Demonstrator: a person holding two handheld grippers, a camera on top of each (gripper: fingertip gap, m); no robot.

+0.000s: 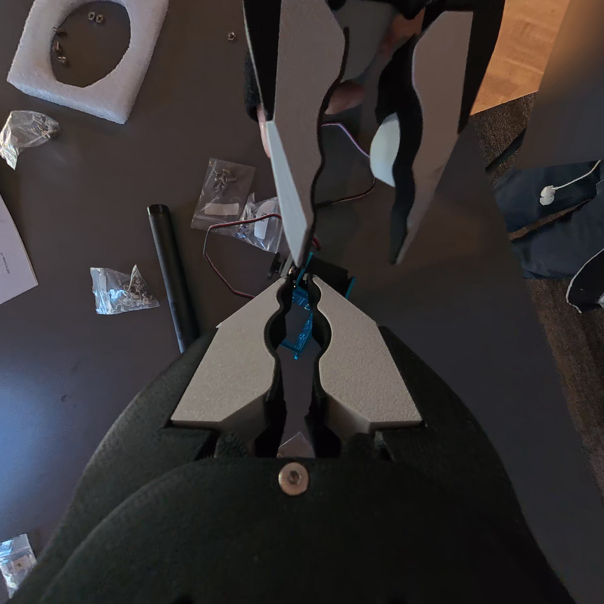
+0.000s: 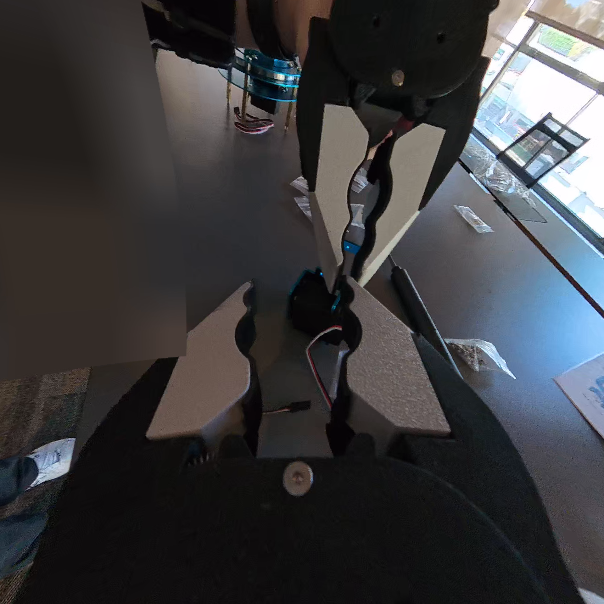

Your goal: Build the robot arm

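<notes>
My left gripper [image 1: 298,283] is shut on a blue metal bracket [image 1: 302,322], which sits between its grey fingers just above the dark table [image 1: 98,376]. A black servo [image 1: 330,274] is attached to the bracket, and its red, white and black wire [image 1: 212,248] trails left. My right gripper [image 2: 300,283] is open. The servo [image 2: 310,307] lies between its fingers, close to the right fingertip [image 2: 354,294]. The wire [image 2: 318,346] and its plug [image 2: 299,405] lie inside the gap. The left gripper [image 2: 343,277] comes down from above, with the blue bracket [image 2: 349,248] in its grip.
A black rod-like tool [image 1: 170,271] lies left of the grippers. Small bags of screws [image 1: 222,192] [image 1: 122,291], a white foam frame [image 1: 88,55] and paper [image 1: 13,255] lie around. A blue round platform on posts [image 2: 264,75] stands at the back. The table edge [image 2: 555,261] runs along the right. My two grippers' fingertips are within a few centimetres of each other.
</notes>
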